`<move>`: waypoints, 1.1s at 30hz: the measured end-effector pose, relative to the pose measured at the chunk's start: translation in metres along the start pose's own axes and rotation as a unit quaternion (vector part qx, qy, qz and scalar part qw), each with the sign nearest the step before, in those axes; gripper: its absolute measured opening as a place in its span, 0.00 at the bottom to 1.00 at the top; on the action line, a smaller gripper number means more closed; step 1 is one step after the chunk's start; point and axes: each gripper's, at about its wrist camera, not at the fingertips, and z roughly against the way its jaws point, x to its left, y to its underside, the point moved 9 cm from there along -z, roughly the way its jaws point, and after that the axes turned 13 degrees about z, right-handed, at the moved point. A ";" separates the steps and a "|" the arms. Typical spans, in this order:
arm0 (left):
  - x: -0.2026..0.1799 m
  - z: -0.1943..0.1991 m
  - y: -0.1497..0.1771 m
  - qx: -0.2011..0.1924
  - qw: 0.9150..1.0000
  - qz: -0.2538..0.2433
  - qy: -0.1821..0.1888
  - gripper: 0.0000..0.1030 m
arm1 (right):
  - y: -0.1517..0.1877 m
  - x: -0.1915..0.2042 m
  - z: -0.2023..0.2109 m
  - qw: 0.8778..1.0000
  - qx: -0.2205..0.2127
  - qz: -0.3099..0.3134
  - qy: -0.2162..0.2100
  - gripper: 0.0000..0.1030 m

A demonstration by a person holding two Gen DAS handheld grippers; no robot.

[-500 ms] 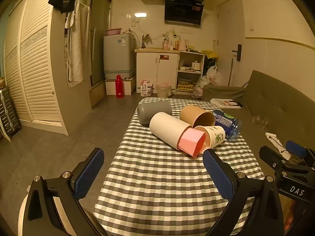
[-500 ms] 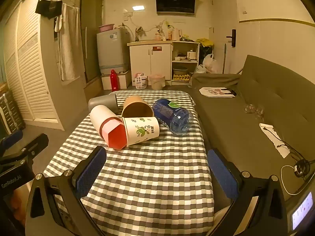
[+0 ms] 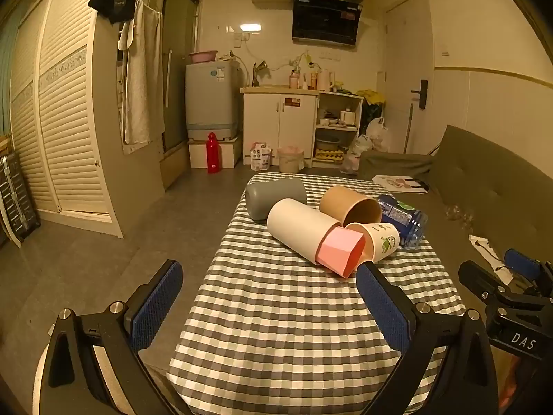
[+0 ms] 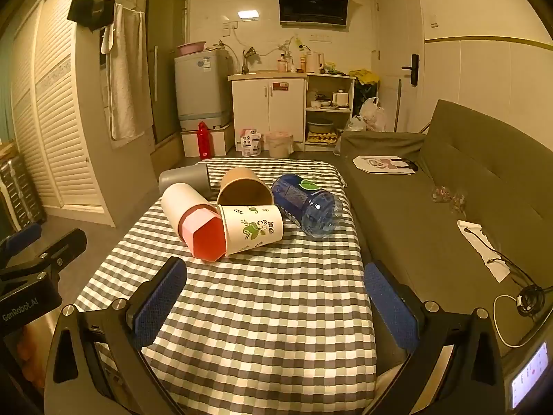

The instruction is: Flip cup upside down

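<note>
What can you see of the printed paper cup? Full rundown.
The printed paper cup is white with green leaf motifs and looks like paper. It lies on its side on the checked tablecloth, its open mouth toward the pink cup, which it touches. The brown cup lies just behind it. Neither tongs touch it.

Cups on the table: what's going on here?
Nothing is gripped yet. Both grippers, left and right, hang open over the near end of the checked table. Further back, a cluster lies on its side: grey cup, white cup with a pink cup in its mouth, brown cup, printed paper cup and blue bottle. None is flipped yet.
</note>
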 end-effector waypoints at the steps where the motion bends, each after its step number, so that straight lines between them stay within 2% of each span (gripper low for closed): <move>1: 0.000 0.000 0.000 0.000 1.000 0.000 0.000 1.00 | 0.002 -0.002 0.001 1.000 0.000 0.000 0.000 1.00; 33: -0.001 0.000 0.003 0.003 1.000 -0.001 -0.002 1.00 | 0.005 0.002 0.002 1.000 0.007 0.009 -0.003 1.00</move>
